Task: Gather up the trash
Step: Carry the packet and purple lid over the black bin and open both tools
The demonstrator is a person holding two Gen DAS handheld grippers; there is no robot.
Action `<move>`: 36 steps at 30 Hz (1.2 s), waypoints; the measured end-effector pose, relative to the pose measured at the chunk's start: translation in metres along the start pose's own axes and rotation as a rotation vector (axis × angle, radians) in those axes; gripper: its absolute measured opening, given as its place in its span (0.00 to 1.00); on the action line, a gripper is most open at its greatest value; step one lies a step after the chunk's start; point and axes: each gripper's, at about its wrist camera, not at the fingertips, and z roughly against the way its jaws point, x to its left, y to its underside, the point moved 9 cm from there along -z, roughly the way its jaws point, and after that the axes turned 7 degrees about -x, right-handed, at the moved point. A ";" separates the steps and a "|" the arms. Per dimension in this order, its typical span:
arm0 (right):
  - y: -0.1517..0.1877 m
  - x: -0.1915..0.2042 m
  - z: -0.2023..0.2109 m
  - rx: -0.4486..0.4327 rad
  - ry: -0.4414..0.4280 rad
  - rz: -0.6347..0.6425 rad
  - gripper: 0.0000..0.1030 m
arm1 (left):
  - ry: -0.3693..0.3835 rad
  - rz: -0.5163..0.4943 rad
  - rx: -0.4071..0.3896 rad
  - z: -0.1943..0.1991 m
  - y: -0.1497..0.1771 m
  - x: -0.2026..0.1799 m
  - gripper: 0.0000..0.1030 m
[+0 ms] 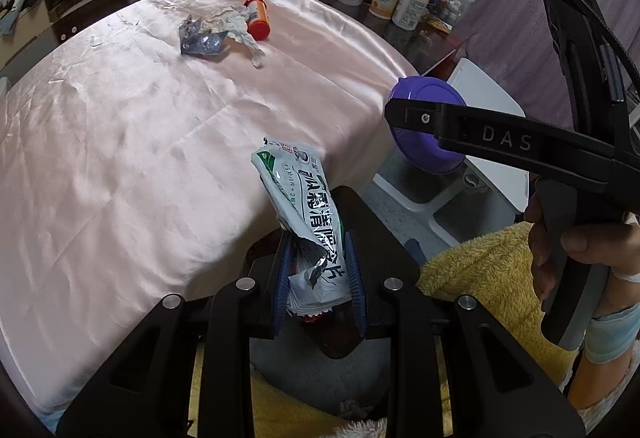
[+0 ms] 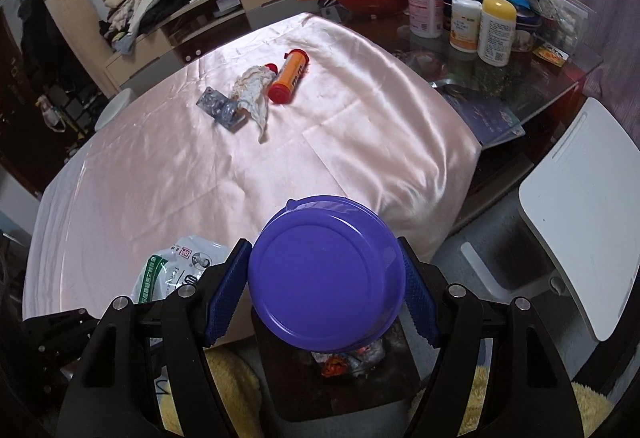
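Trash wrapper (image 1: 308, 222), white and green, stands tilted at lower centre of the left wrist view, clamped between the 2 blue pads (image 1: 280, 278) of the left gripper (image 1: 318, 274), just past the pink cloth's (image 1: 120, 158) near edge. The right gripper (image 2: 326, 286), reaching in level from the right, has its jaws spread wide against a purple lid (image 2: 326, 274). Upper centre on the cloth lie a crumpled tissue (image 1: 232, 26), foil blister pack (image 1: 200, 40) and orange tube (image 1: 258, 20).
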 end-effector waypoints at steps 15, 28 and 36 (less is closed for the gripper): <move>0.093 -0.031 -0.015 0.151 0.012 -0.035 0.70 | 0.069 0.045 0.183 -0.055 0.070 -0.025 0.24; 0.122 -0.035 -0.040 0.236 0.002 -0.056 0.70 | 0.043 0.081 0.265 -0.087 0.089 -0.015 0.29; 0.117 -0.040 -0.045 0.244 0.006 -0.081 0.72 | 0.034 0.083 0.274 -0.089 0.087 -0.010 0.38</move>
